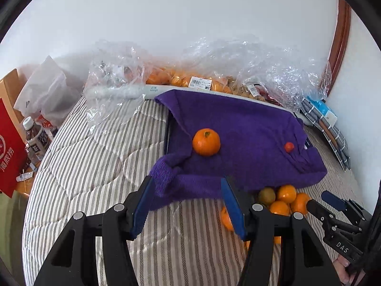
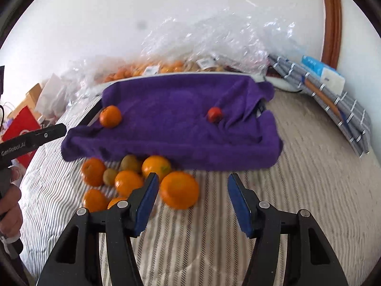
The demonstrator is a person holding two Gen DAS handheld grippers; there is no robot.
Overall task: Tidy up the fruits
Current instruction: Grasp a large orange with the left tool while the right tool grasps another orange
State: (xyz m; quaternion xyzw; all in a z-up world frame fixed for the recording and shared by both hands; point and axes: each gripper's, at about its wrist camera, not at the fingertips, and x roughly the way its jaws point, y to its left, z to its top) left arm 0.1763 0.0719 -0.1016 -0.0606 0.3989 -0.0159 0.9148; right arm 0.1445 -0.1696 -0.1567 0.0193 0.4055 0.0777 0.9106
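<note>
A purple towel covers a tray on the striped bed. On it lie one orange at the left and a small red fruit at the right. Several oranges and two kiwis sit in a pile in front of the towel's near edge. My left gripper is open over the towel's front left corner, pads touching nothing. My right gripper is open above the bed, with the biggest orange just inside its left finger and apart from the right one.
Crumpled clear plastic bags of small oranges line the wall behind the tray. Bottles and a red bag stand off the bed's left side. A folded checked cloth and a tissue pack lie at the right.
</note>
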